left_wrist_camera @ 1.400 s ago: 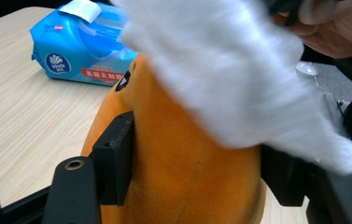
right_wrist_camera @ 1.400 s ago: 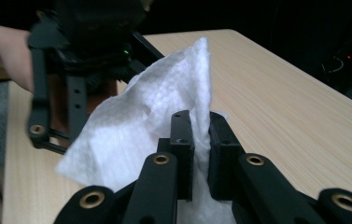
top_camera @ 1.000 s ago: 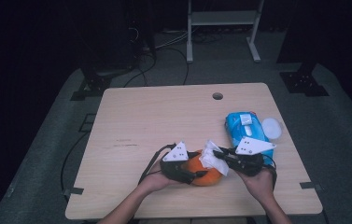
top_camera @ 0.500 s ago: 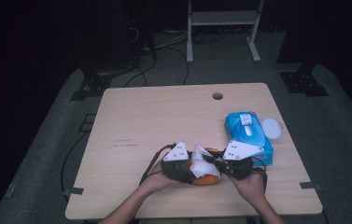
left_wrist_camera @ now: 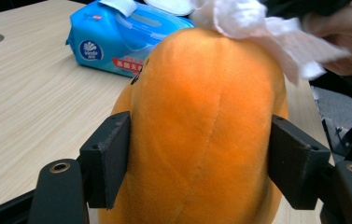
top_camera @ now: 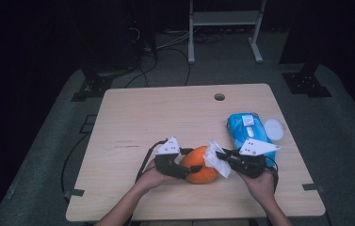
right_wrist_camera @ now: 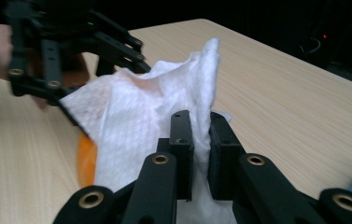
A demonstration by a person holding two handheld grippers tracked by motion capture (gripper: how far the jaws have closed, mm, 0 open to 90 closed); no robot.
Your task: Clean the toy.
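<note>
An orange, smooth, rounded fruit-like thing lies near the table's front edge. My left gripper grips it from the left. Both black pads rest on its sides, though the jaws have just been opening with it still between them. My right gripper is shut on a crumpled white wipe. The wipe is draped over the fruit's right end. In the left gripper view the wipe lies on top of the fruit's far end.
A blue pack of wet wipes lies at the right of the wooden table, with a white round lid beside it. A cable hole sits near the far edge. Dark floor, cables and a stand lie beyond.
The right gripper drew the wipe leftward over the orange thing, then back to its right end. The left gripper and the orange thing shifted slightly left.
</note>
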